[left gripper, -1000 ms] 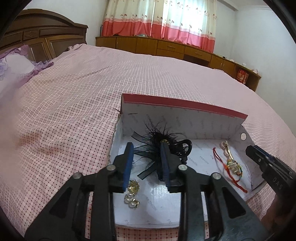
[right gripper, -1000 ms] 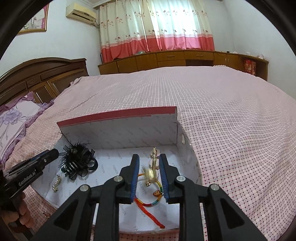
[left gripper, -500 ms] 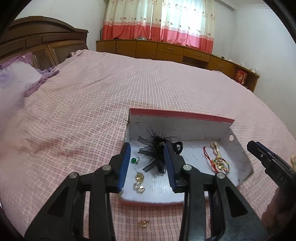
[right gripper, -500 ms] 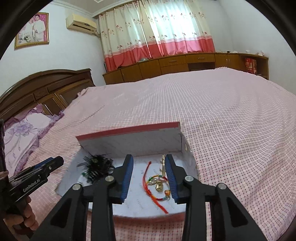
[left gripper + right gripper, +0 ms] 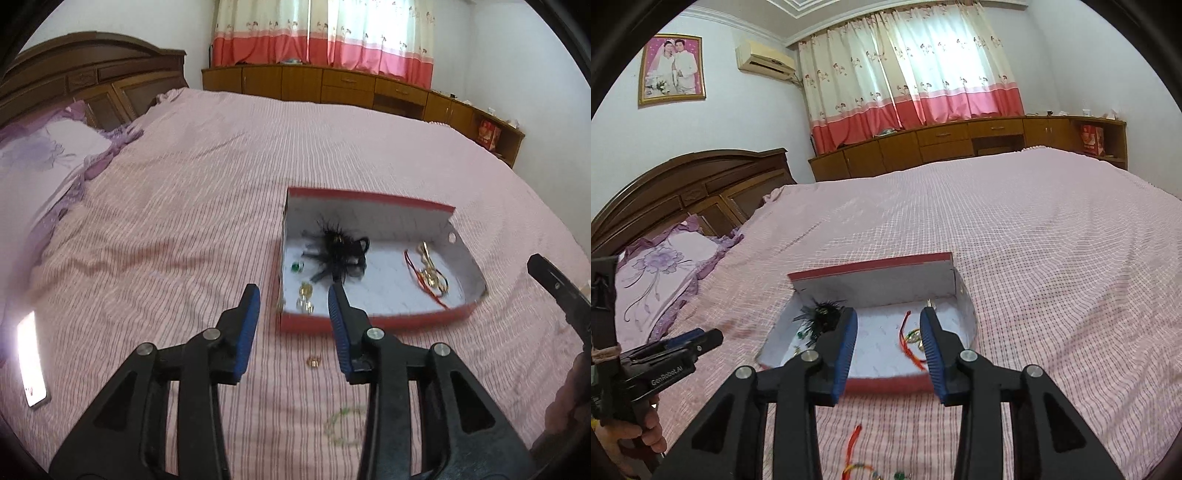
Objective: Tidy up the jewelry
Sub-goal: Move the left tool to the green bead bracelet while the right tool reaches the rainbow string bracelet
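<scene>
Both grippers, left [image 5: 293,325] and right [image 5: 888,350], hang empty with fingers apart near the box [image 5: 369,321] (feather clip, earrings, bracelets inside), so the next pick is probably the ring [image 5: 314,362] lying just before it.

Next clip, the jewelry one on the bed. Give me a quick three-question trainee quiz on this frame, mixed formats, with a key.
1. True or false: the black feather hair clip lies inside the red box.
2. Which gripper holds jewelry: A) left gripper B) right gripper C) neither
3. Fill in: the small gold ring lies on the ____, in front of the box.

Key: 1 true; 2 C, both are open and empty; 3 bedspread.
</scene>
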